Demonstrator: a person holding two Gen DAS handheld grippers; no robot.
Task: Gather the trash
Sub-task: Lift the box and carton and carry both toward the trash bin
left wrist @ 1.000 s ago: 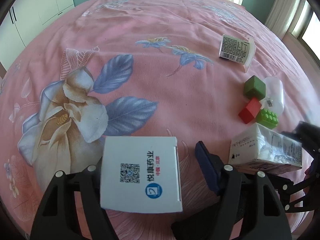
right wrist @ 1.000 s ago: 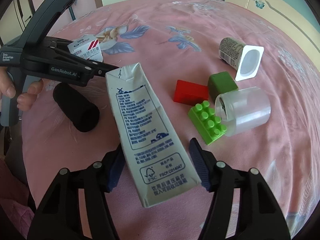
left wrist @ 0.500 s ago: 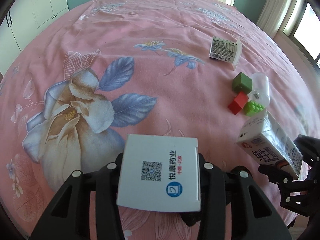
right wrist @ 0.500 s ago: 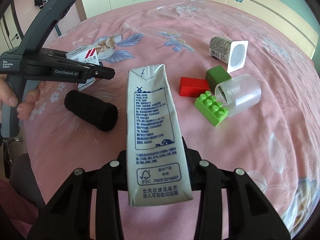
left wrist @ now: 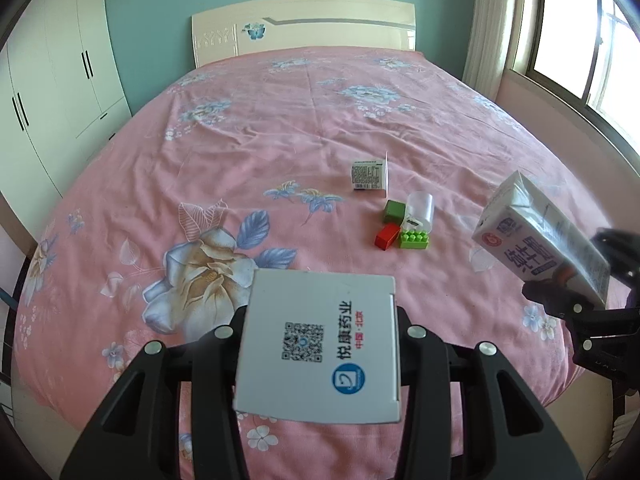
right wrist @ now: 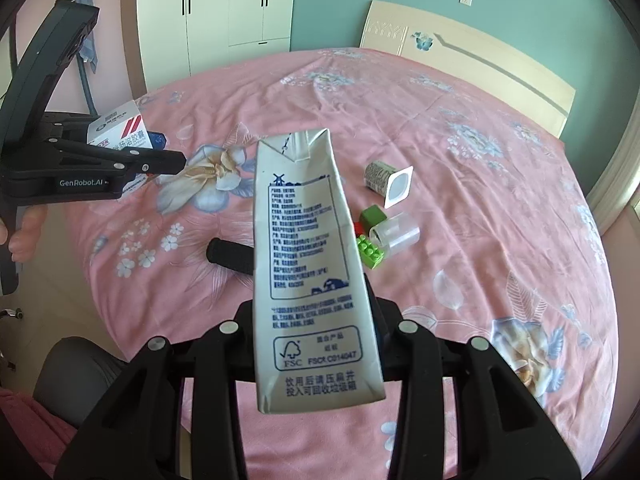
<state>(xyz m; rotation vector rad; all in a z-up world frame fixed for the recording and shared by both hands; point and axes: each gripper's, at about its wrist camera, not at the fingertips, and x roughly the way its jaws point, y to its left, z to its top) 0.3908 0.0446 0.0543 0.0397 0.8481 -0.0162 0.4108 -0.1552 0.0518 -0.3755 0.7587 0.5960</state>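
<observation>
Medicine box [left wrist: 320, 344], white with QR code, clamped flat between left gripper [left wrist: 320, 332] pads, raised above pink floral bedspread [left wrist: 280, 128]. Further out on bed: yogurt cup [left wrist: 369, 175] on its side, clear plastic cup [left wrist: 420, 210], green, red and studded toy blocks [left wrist: 404, 226] clustered touching.

Milk carton [right wrist: 310, 264], flattened, gripped near its base by right gripper [right wrist: 316, 344], held clear above bed. Black foam roll [right wrist: 230, 256] lying on bedspread behind carton.

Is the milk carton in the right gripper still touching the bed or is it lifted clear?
Apart. The left wrist view shows the milk carton held in the right gripper, well above the pink bedspread, with open space beneath it.
</observation>
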